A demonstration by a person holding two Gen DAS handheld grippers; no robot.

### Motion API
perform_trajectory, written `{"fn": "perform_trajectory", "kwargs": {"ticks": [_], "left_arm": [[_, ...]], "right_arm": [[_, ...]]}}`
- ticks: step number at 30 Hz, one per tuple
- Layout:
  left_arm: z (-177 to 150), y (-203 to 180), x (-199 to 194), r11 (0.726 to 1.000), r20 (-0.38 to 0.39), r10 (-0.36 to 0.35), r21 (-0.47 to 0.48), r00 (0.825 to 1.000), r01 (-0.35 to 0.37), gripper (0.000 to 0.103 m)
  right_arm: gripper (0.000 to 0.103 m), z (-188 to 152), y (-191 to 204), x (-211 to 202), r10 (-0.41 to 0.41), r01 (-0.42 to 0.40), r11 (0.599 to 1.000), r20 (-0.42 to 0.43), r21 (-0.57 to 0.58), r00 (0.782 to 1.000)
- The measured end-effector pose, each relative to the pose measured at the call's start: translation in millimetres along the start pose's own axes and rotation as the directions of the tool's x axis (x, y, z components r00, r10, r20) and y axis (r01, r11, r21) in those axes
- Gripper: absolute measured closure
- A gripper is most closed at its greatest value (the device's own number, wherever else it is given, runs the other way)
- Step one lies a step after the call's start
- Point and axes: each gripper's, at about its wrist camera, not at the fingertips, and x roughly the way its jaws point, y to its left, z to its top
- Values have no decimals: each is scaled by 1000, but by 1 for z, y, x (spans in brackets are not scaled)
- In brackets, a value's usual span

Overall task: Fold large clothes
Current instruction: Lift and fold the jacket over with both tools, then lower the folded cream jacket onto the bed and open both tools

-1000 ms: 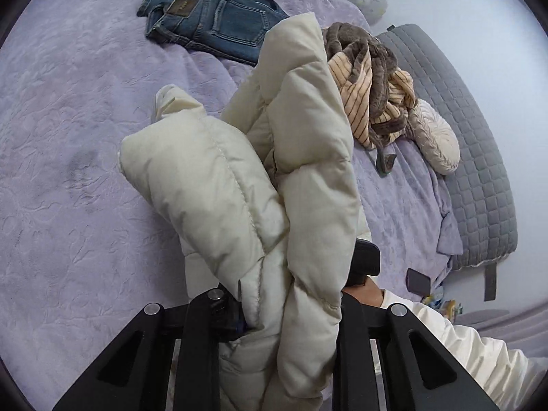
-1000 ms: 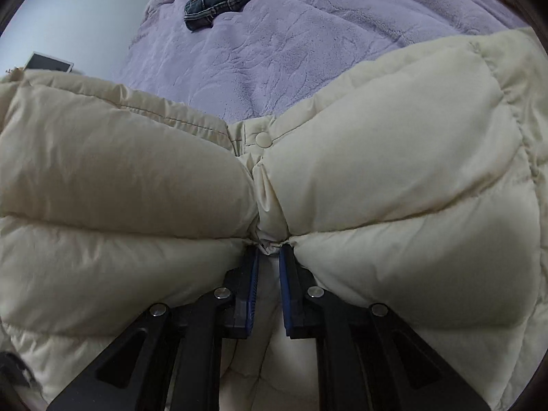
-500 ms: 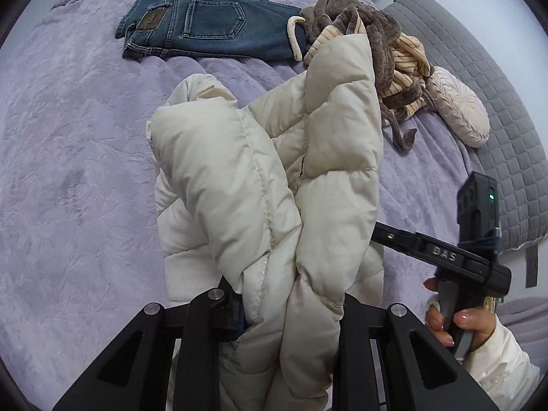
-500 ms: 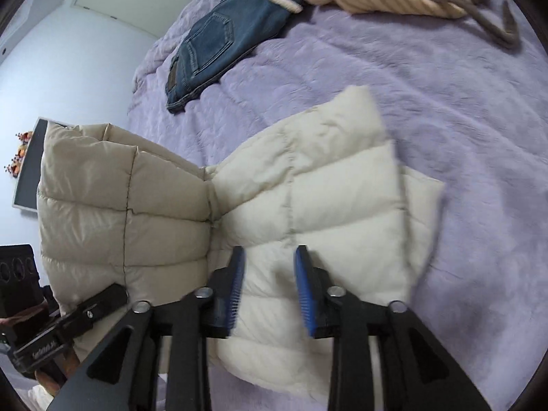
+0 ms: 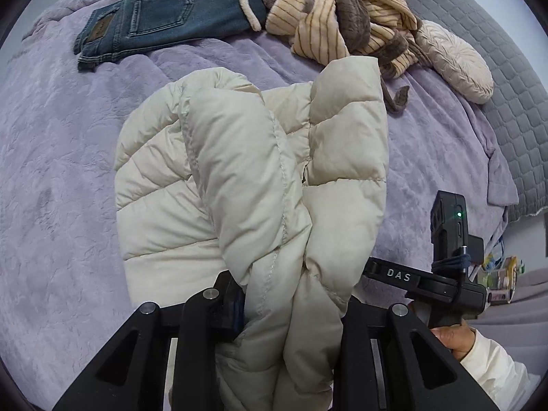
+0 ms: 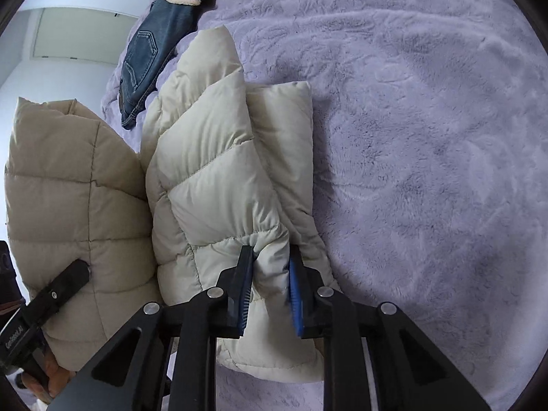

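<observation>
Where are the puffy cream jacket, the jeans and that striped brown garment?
Puffy cream jacket (image 5: pixel 239 157), left wrist view, on a quilted panel.
Jeans (image 5: pixel 161 17), left wrist view, on the back pocket.
Striped brown garment (image 5: pixel 318 30), left wrist view, on a striped fold.

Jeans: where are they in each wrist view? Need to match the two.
Left wrist: jeans lie flat at top left on the purple blanket, beyond the puffer jacket.
Right wrist: jeans at upper left, running diagonally behind the jacket.
Shared landmark: the striped garment at the jeans' leg end, top edge in the right view.
</observation>
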Motion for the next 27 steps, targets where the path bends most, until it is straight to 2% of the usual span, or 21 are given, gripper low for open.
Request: {"fn": "perform_trajectory", "kwargs": {"ticks": [2, 5, 6, 9, 12, 14, 15, 16, 17, 18, 21, 24, 27], "left_arm": [[-1, -11, 8, 998, -8, -57, 18, 998, 57, 49], [-3, -25, 13, 988, 0, -151, 39, 989, 151, 28], [-5, -29, 15, 982, -1, -183, 49, 983, 183, 26], [-8, -43, 21, 966, -23, -242, 88, 970, 243, 25], [-12, -55, 22, 959, -28, -249, 131, 968, 251, 25], [-13, -60, 23, 957, -29, -247, 149, 968, 249, 25], [-14, -62, 24, 958, -29, -238, 160, 971, 240, 25], [-15, -65, 25, 958, -27, -225, 176, 974, 226, 25], [-17, -68, 26, 958, -22, -211, 195, 977, 212, 25], [-19, -71, 27, 957, -18, -197, 214, 980, 196, 25], [-23, -77, 29, 952, -7, -172, 254, 985, 168, 25], [-26, -80, 29, 949, 2, -155, 277, 988, 148, 25], [-29, -80, 28, 948, 12, -143, 287, 990, 134, 25]], "right_arm": [[81, 3, -3, 4, 12, -12, 1000, -12, 1, 1000], [81, 9, -6, 11, 31, -31, 1000, -29, 4, 999], [81, 10, -7, 10, 38, -38, 999, -33, 9, 999], [81, 12, -13, 14, 65, -64, 998, -44, 27, 997], [81, 19, -23, 4, 103, -101, 994, -49, 52, 993], [80, 17, -37, -22, 116, -115, 992, -18, 59, 993], [71, 21, -40, -33, 122, -122, 991, 4, 60, 993], [57, 24, -43, -45, 122, -123, 991, 31, 61, 992], [50, 29, -45, -59, 123, -127, 990, 61, 59, 991], [46, 33, -46, -71, 134, -139, 989, 87, 52, 987], [46, 48, -37, -103, 220, -222, 975, 122, 4, 968], [46, 59, -12, -114, 319, -314, 947, 77, -73, 945], [46, 67, 16, -102, 388, -388, 914, -28, -117, 921]]}}
